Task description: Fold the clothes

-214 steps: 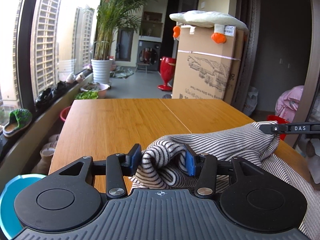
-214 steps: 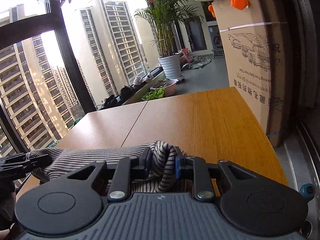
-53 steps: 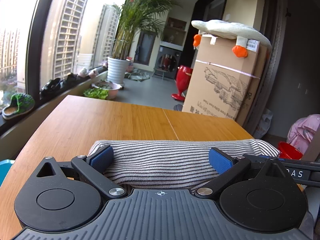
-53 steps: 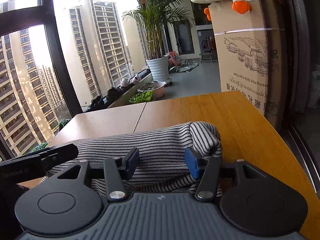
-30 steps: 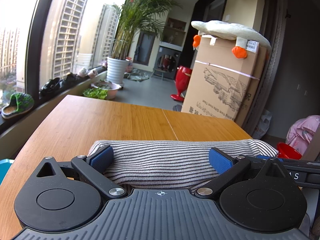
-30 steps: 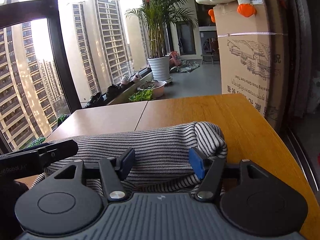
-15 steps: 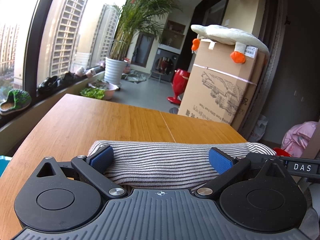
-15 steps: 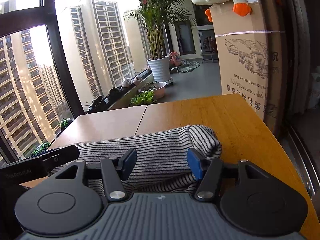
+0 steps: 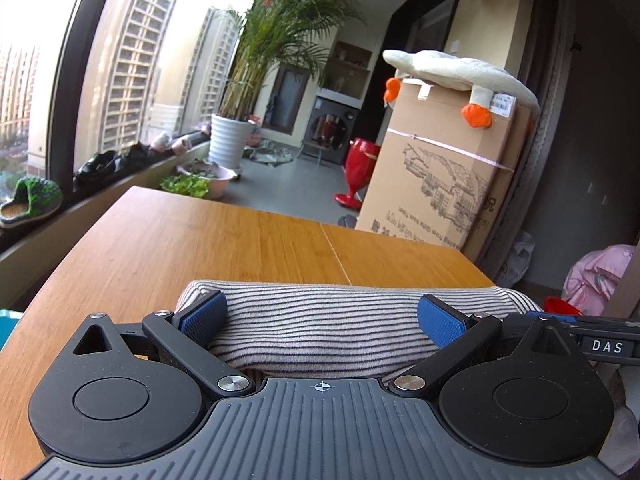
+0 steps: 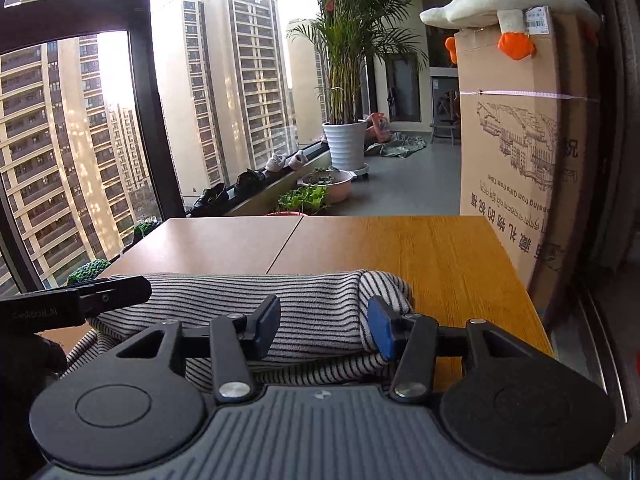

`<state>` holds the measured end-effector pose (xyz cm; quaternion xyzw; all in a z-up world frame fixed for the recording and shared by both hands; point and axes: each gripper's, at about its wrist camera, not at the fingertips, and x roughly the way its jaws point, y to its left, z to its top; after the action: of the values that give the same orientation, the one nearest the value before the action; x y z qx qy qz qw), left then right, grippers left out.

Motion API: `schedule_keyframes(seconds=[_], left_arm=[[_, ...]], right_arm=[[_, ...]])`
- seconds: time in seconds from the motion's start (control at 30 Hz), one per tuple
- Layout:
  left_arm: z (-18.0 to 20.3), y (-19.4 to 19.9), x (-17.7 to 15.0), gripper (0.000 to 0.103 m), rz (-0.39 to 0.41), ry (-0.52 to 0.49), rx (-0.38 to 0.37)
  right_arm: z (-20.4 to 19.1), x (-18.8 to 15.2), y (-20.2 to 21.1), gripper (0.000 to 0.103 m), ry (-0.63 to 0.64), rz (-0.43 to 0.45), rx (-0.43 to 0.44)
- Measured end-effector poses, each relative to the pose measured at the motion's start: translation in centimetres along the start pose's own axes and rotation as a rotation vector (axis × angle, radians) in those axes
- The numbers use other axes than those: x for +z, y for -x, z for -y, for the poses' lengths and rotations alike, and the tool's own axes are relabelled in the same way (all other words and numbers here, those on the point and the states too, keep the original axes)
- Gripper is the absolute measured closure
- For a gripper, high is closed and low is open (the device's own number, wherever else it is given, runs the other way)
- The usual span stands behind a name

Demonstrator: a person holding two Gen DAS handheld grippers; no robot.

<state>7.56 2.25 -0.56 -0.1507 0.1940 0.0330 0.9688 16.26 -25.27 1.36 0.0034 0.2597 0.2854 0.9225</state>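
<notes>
A grey-and-black striped garment (image 9: 320,320) lies folded into a long band across the near part of the wooden table (image 9: 240,240). My left gripper (image 9: 320,316) stands open and wide, the band's left part between its blue pads (image 9: 202,312). My right gripper (image 10: 324,326) straddles the band's right end (image 10: 384,284). Its jaws are closing with the cloth between them, and the cloth still lies flat, not bunched. Each gripper's finger shows in the other's view: the right one (image 9: 600,344) and the left one (image 10: 100,300).
A tall cardboard box (image 10: 520,140) with a plush goose (image 10: 508,0) on top stands off the table's far right. A potted palm (image 9: 232,140), shoes on the window sill (image 10: 248,180) and a red stool (image 9: 356,168) are beyond the table. Bare wood stretches ahead of the garment.
The right gripper's pads have drawn closer together around the garment's right end, and that gripper has shifted slightly. The left gripper and the band have not moved.
</notes>
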Motion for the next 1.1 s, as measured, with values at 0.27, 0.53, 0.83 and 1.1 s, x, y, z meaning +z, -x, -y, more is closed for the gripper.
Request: schedule_keyframes(seconds=[0.27, 0.53, 0.83, 1.1], left_arm=[[0.7, -0.3, 0.0, 0.000, -0.016, -0.036, 0.023], [-0.6, -2.6, 1.4, 0.000, -0.053, -0.095, -0.061], [-0.2, -2.9, 1.5, 0.000, -0.068, -0.139, -0.047], [-0.5, -2.5, 1.3, 0.000, -0.051, -0.114, -0.036]], right_arm=[[1.5, -1.1, -0.1, 0.056, -0.056, 0.004, 0.038], [2.0, -0.6, 0.1, 0.055, -0.069, -0.032, 0.043], [1.0, 4.9, 1.8, 0.051, -0.065, 0.086, 0.080], [-2.5, 1.1, -3.0, 0.051, -0.170, -0.003, 0.095]])
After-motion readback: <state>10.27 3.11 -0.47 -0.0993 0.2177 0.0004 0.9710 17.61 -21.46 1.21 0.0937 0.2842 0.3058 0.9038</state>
